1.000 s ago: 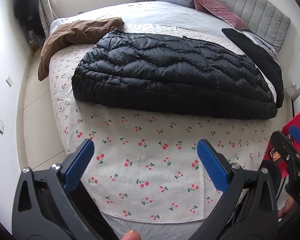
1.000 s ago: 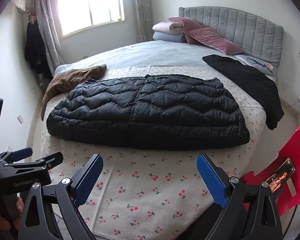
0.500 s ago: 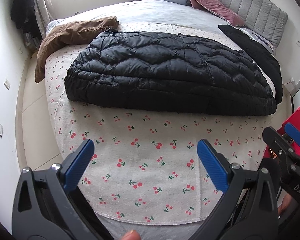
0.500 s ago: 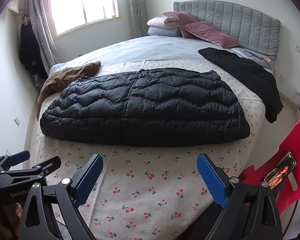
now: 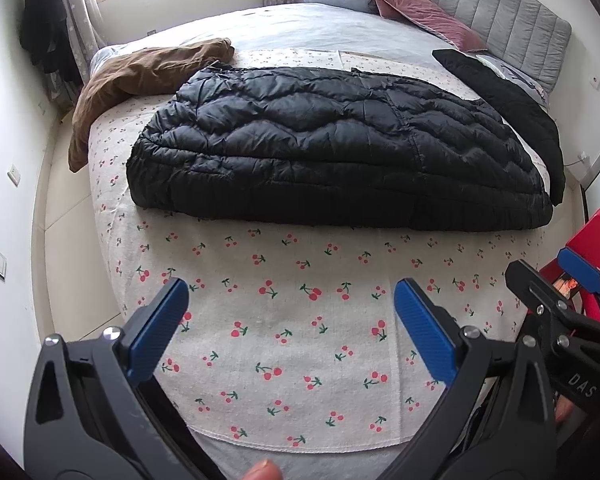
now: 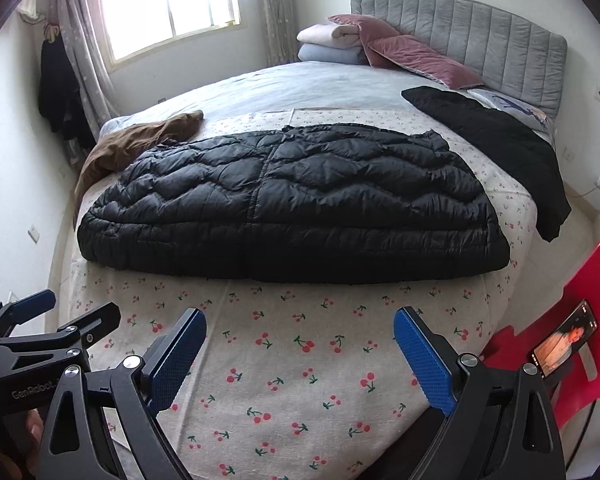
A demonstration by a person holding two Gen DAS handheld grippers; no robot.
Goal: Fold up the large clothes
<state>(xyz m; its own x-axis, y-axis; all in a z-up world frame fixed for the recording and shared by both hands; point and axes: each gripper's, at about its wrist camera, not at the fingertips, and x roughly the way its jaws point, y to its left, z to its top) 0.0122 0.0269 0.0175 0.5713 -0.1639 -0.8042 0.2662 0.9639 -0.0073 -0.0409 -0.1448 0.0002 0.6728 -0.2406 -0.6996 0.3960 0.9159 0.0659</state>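
A black quilted down coat point(image 5: 340, 148) lies folded lengthwise across the bed on a cherry-print sheet point(image 5: 284, 320); it also shows in the right wrist view point(image 6: 292, 200). My left gripper point(image 5: 292, 320) is open and empty, held above the sheet near the bed's front edge, well short of the coat. My right gripper point(image 6: 300, 352) is open and empty too, beside the left one, also short of the coat. The right gripper appears at the right of the left wrist view point(image 5: 556, 292); the left gripper appears at the left of the right wrist view point(image 6: 52, 320).
A brown garment point(image 6: 140, 144) lies at the bed's far left corner. A black garment point(image 6: 500, 140) drapes over the right side. Pillows and folded blankets point(image 6: 364, 40) sit by the grey headboard. A red chair point(image 6: 580, 332) holding a phone point(image 6: 564, 340) stands at the right.
Both grippers have drawn back and risen a little from the bed, so the coat looks farther away. Both stay open and empty. The coat has not moved.
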